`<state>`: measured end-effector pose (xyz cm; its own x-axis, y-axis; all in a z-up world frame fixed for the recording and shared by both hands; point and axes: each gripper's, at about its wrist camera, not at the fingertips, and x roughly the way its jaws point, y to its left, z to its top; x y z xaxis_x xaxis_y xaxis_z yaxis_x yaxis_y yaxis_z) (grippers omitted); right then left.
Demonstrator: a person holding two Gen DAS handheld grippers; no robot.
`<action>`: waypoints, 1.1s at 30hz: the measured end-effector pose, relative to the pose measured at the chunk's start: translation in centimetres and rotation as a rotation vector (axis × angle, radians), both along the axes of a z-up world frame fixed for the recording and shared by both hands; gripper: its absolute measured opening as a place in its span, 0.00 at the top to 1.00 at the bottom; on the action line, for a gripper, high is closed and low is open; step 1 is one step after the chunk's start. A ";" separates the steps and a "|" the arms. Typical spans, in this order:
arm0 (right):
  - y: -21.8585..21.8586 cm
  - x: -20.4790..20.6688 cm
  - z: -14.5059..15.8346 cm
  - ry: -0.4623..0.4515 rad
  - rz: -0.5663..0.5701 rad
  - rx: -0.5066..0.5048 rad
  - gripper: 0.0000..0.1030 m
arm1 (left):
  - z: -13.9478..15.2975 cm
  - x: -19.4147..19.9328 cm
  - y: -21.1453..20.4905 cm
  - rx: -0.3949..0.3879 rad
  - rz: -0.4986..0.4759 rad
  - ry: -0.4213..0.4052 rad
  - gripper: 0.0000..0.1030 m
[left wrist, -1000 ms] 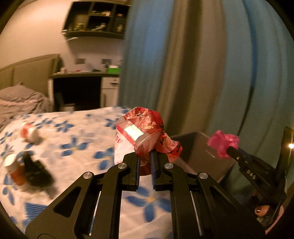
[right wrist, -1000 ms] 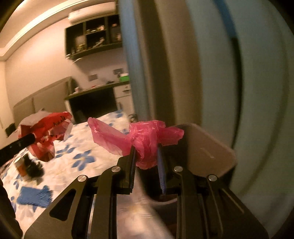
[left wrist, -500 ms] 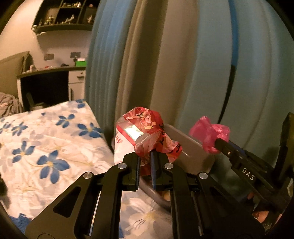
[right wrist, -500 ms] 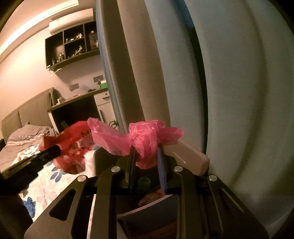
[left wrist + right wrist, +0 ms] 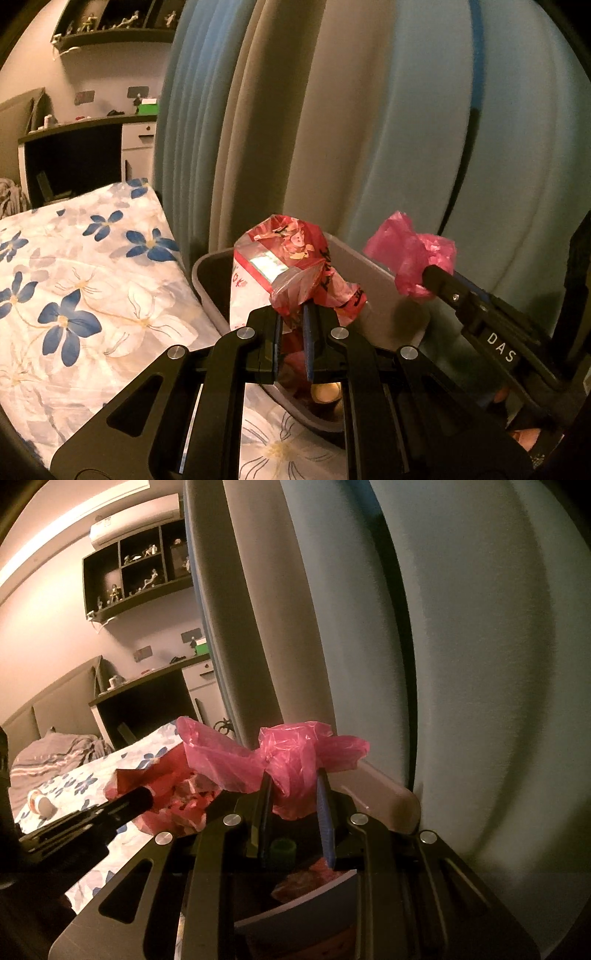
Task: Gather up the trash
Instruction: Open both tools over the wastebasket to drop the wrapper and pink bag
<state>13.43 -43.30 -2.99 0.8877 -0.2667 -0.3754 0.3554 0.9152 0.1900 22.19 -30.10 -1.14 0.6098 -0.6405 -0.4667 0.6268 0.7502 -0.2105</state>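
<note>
Both tools (image 5: 293,325) (image 5: 293,799) grip red wrappers (image 5: 291,273) (image 5: 295,764) above the bin (image 5: 373,280).

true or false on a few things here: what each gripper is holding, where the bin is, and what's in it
1. The left gripper is clamped on a red printed snack wrapper. True.
2. The right gripper is empty. False: it is shut on a crumpled pink plastic bag.
3. The grey bin stands on top of the bed. False: it stands beside the floral bedsheet, against the curtain.
4. Both pieces of trash hang over the bin's opening. True.
5. The bin is empty. False: the right wrist view shows items inside, among them a green cap.
</note>
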 end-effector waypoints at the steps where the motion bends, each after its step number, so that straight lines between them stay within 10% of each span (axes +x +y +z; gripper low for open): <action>1: 0.0 0.1 0.0 -0.001 0.003 -0.001 0.77 | -0.1 0.1 -0.1 0.001 -0.003 0.004 0.91; 33: -0.3 1.3 -0.3 0.028 0.014 -0.003 0.72 | -2.1 1.8 -1.7 -0.008 -0.035 0.085 0.88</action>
